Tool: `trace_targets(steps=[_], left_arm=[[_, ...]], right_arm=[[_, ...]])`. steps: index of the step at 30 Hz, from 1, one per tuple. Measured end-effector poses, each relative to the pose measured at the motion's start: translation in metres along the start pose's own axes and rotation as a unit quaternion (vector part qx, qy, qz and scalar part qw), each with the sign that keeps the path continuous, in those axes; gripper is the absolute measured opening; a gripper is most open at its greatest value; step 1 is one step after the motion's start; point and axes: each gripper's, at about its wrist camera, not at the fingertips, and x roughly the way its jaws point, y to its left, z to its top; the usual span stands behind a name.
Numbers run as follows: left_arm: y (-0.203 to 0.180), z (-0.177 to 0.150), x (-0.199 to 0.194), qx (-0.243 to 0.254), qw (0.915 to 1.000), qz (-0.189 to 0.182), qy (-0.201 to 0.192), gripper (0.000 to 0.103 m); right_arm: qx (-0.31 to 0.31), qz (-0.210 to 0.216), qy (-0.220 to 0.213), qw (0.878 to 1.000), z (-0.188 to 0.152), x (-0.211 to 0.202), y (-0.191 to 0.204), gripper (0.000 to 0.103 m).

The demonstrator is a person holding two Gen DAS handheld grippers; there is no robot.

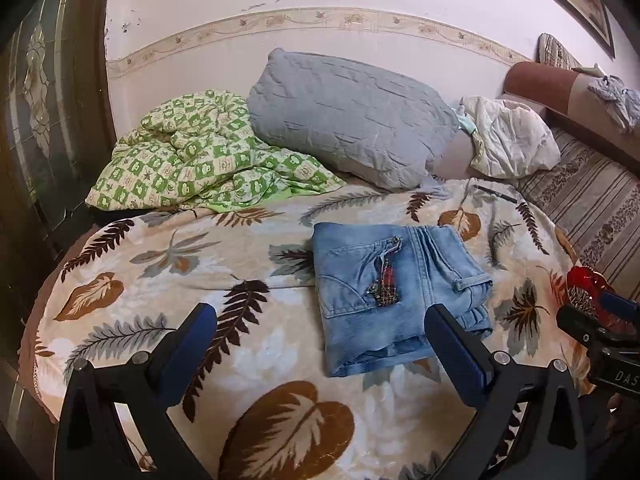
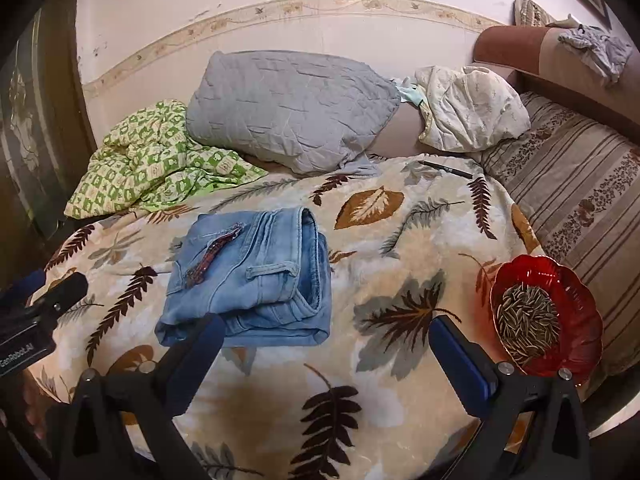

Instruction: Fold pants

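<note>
left gripper (image 1: 320, 336) jaws spread wide, holding nothing, hovering above the leaf-print blanket (image 1: 168, 280) near the front edge of the folded jeans (image 1: 396, 292). right gripper (image 2: 326, 350) likewise wide apart and empty, its left pad just over the jeans' near corner; contact cannot be judged. jeans lie folded into a compact stack mid-blanket. red bowl (image 2: 576, 292) to the right holds sunflower seeds (image 2: 528, 320). grey pillow (image 2: 292, 108) and pen (image 2: 446, 169) behind.
</note>
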Motion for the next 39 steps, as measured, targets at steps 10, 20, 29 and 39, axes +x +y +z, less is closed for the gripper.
trace_targets(steps=[10,20,29,39], left_arm=[[-0.007,-0.005,0.007,0.011,0.9998,-0.003,0.014,0.103],[-0.010,-0.007,0.008,0.007,0.9996,-0.015,0.023,0.103],[-0.013,-0.009,0.010,0.008,0.9994,-0.018,0.027,0.103],[-0.013,-0.009,0.012,0.005,0.9993,-0.022,0.032,0.103]], right_arm=[[-0.011,0.005,0.001,1.000,-0.003,0.002,0.006,0.103],[-0.010,0.004,0.005,1.000,-0.004,0.004,0.006,0.103],[-0.017,0.006,0.009,1.000,-0.004,0.006,0.005,0.103],[-0.021,0.005,0.010,1.000,-0.004,0.007,0.007,0.103]])
